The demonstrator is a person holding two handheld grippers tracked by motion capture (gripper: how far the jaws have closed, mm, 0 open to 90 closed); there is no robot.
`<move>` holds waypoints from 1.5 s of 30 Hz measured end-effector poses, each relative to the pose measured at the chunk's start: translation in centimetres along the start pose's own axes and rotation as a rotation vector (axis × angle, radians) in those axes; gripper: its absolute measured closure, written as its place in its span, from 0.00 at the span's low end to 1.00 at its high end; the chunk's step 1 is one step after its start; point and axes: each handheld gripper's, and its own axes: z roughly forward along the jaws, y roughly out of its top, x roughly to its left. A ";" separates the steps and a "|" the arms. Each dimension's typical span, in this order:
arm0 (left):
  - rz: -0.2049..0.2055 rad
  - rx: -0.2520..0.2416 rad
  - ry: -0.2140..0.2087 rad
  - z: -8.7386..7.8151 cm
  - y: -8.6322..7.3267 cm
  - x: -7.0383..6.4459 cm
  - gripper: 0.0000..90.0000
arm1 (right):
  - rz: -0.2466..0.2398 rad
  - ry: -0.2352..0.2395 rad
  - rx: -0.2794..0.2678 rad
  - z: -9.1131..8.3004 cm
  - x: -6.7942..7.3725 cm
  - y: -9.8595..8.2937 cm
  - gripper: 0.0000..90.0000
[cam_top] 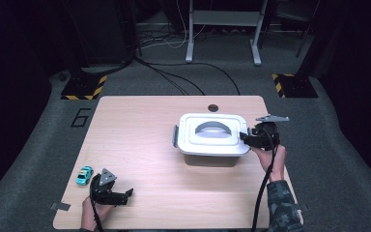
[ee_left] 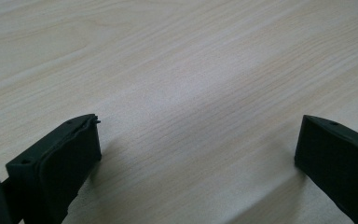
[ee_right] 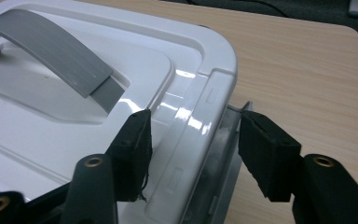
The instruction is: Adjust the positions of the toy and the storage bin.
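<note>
Right tool (ee_right: 193, 140) astride box rim (ee_right: 200, 121)

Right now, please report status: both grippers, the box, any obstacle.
Right gripper open, jaws astride the lidded white box's right rim and grey latch. Left gripper open over bare table. Toy car beside left gripper, away from the box.

dim room, grey carpet floor (cam_top: 38, 130), pale wooden table (cam_top: 140, 145), hazard-striped stand bases (cam_top: 83, 89) behind

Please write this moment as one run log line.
right gripper: open, jaws astride right edge of white plastic lidded box | left gripper: open, over bare wooden table | small blue toy car: untouched
</note>
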 end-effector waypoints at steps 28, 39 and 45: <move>-0.003 -0.004 -0.005 0.0 0.0 0.0 0.00 | 0.056 0.065 -0.035 1.5 2.2 0.3 0.62; -0.001 -0.004 -0.005 0.0 0.0 0.0 0.00 | 0.038 0.076 -0.026 2.7 4.2 1.2 0.62; -0.005 -0.003 -0.003 0.0 0.0 0.0 0.00 | 0.032 0.083 -0.024 3.5 5.5 1.7 0.62</move>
